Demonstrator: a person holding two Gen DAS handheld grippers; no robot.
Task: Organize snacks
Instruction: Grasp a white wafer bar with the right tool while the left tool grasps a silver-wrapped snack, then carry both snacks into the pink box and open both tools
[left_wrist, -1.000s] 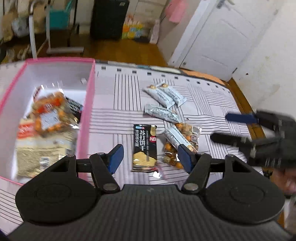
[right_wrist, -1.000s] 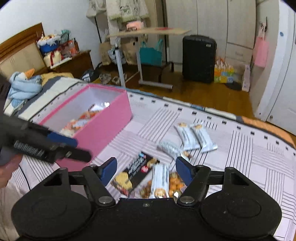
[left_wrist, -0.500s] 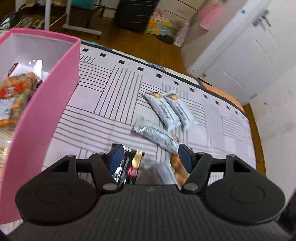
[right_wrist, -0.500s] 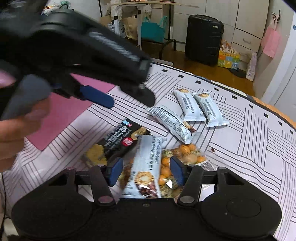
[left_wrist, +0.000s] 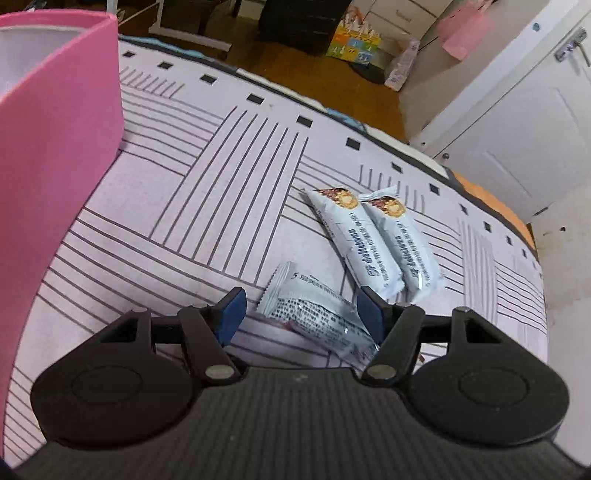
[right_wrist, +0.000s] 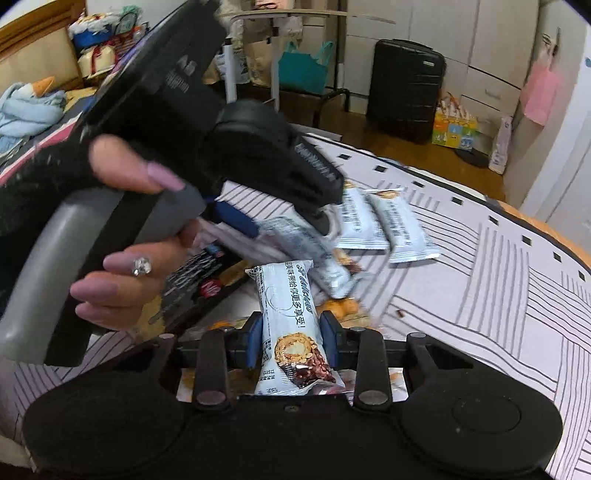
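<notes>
The right gripper (right_wrist: 291, 341) is clamped on a pale-blue snack bar (right_wrist: 291, 332). The left gripper (left_wrist: 299, 310) is spread wide around a silver packet (left_wrist: 317, 317), holding nothing. Just beyond it lie two matching bars (left_wrist: 376, 240). The pink box (left_wrist: 55, 155) stands to its left. Several snacks remain loose, so I judge sorting far from finished.

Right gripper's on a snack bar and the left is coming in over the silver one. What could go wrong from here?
1. The left gripper is open around the silver packet, and in the right wrist view it crosses close above the right gripper; the two could knock together.
2. The right gripper pinches the snack bar near one end, so the slick wrapper may slip out on the way to the pink box.
</notes>
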